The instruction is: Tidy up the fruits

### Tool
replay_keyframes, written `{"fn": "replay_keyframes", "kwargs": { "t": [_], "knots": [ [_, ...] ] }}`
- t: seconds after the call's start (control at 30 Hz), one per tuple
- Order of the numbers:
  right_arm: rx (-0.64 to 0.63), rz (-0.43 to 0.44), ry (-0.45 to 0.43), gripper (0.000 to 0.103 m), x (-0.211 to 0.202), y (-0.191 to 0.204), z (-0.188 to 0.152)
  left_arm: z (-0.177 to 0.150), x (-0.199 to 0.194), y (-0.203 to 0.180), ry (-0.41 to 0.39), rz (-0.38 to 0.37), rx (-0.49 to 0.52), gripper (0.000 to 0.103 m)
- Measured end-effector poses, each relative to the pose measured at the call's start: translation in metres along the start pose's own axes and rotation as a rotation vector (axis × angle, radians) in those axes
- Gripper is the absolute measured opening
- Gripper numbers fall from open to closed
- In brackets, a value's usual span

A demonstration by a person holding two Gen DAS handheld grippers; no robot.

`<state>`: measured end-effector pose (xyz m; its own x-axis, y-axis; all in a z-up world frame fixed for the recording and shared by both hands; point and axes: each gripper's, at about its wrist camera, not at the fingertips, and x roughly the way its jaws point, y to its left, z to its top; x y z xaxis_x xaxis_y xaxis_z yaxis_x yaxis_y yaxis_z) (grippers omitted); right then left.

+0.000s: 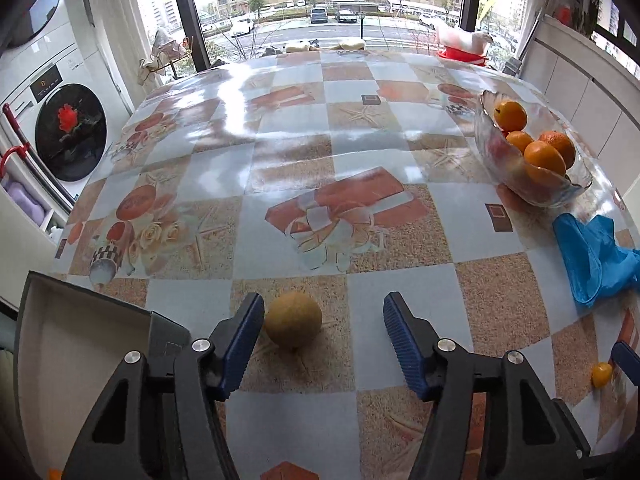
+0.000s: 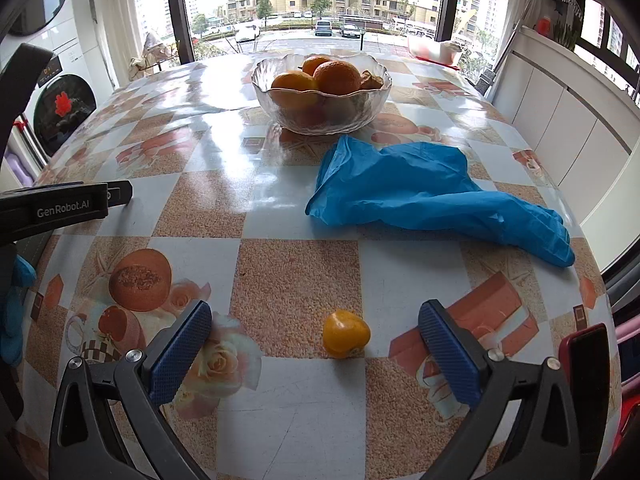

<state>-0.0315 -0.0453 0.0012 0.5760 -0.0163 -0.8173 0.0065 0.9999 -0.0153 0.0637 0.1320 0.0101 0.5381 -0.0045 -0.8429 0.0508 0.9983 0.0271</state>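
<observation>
Two tools stand apart over loose fruit: left tool [image 1: 324,320] touches a tan fruit [image 1: 293,324] off-centre; shift left before closing. Right tool [image 2: 315,334] straddles a yellow fruit [image 2: 346,333] wide.

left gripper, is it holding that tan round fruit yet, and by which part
Nothing is held. The tan fruit sits on the table between the left gripper fingers, against one pad, clear of the other.

We can read one clear mark: "GenRobot.AI" in pale letters along the black body of the left gripper [image 2: 66,208], seen from the right wrist view. On the washing machine [image 1: 60,92] an orange display glows, but we can't make out its digits. Nothing else legible.
</observation>
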Motion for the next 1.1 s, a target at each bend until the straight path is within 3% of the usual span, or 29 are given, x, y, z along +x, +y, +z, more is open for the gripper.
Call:
{"fn": "replay_keyframes", "kwargs": {
  "t": [0.1,0.23,0.3,0.4,0.53,0.73,0.8,0.83,0.87,0.9,0.93,0.97,1.1],
  "knots": [
    [0.000,0.000,0.000,0.103,0.000,0.000,0.000,0.000,-0.001,-0.003,-0.009,-0.031,-0.006,0.028],
    [-0.006,0.004,0.013,0.103,0.001,0.000,0.001,-0.012,-0.009,-0.009,-0.024,-0.052,0.006,0.028],
    [-0.031,0.048,0.042,0.103,-0.002,-0.004,0.000,-0.024,-0.017,-0.010,-0.022,-0.068,0.007,0.028],
    [0.035,0.147,0.018,0.103,-0.019,-0.030,-0.015,-0.049,-0.033,-0.012,-0.034,-0.077,0.022,0.028],
    [0.100,0.192,0.003,0.103,-0.028,-0.055,-0.025,-0.078,-0.051,-0.012,-0.055,-0.080,0.020,0.028],
    [0.043,0.178,0.016,0.098,-0.012,-0.024,-0.005,-0.102,-0.066,-0.011,-0.059,-0.065,0.006,0.028],
    [-0.022,0.121,0.008,0.088,-0.012,-0.007,-0.005,-0.106,-0.069,-0.011,-0.063,-0.061,0.003,0.028],
    [-0.050,0.094,0.000,0.078,-0.013,0.000,-0.007,-0.109,-0.070,-0.009,-0.066,-0.061,-0.002,0.028],
    [-0.070,0.079,-0.010,0.062,-0.015,0.005,-0.010,-0.112,-0.072,-0.008,-0.068,-0.063,-0.009,0.028],
    [-0.076,0.083,-0.019,0.054,-0.018,0.006,-0.012,-0.116,-0.074,-0.007,-0.070,-0.063,-0.014,0.028],
    [-0.064,0.094,-0.020,0.030,-0.021,0.004,-0.015,-0.120,-0.076,-0.007,-0.072,-0.064,-0.015,0.028],
    [-0.038,0.128,-0.014,0.018,-0.025,0.001,-0.018,-0.125,-0.078,-0.007,-0.074,-0.067,-0.016,0.028],
    [0.016,0.224,-0.041,0.018,-0.046,-0.004,-0.044,-0.147,-0.092,-0.005,-0.084,-0.079,-0.027,0.028]
  ]
}}
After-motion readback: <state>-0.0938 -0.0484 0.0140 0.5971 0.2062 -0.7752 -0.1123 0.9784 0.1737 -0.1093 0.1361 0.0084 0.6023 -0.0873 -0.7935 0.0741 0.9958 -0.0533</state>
